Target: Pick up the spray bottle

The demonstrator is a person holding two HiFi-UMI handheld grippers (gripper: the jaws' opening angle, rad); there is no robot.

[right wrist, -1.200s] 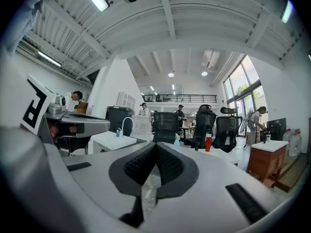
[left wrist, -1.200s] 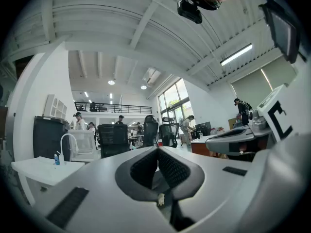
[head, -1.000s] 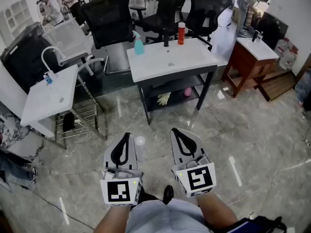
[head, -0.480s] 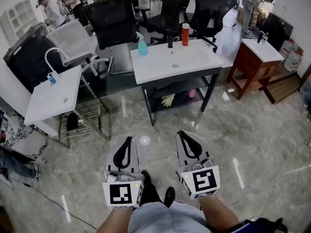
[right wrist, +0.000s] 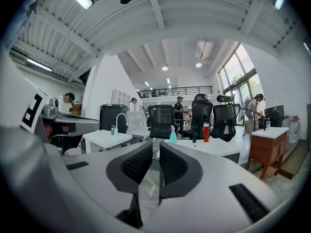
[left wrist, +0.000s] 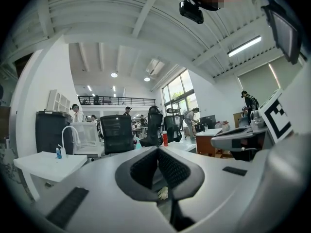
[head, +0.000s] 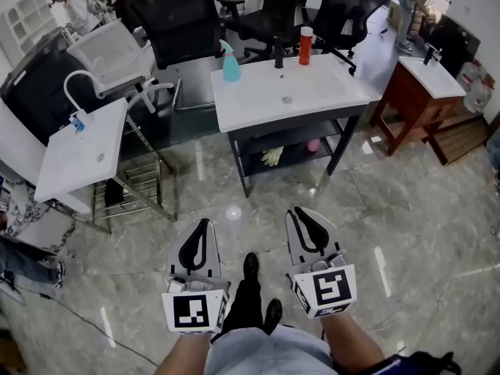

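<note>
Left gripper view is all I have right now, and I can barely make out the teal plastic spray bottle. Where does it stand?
Observer: In the head view, the teal plastic spray bottle stands upright at the back left corner of the white sink-top table.
Operator: Is the right tool ready?
Observer: The right tool has just been opening. In the right gripper view its jaws stand a little apart with nothing between them.
Operator: How near are the tools?
Observer: Both it and the left tool are over the grey marble floor, short of the table. Neither touches the bottle.
</note>
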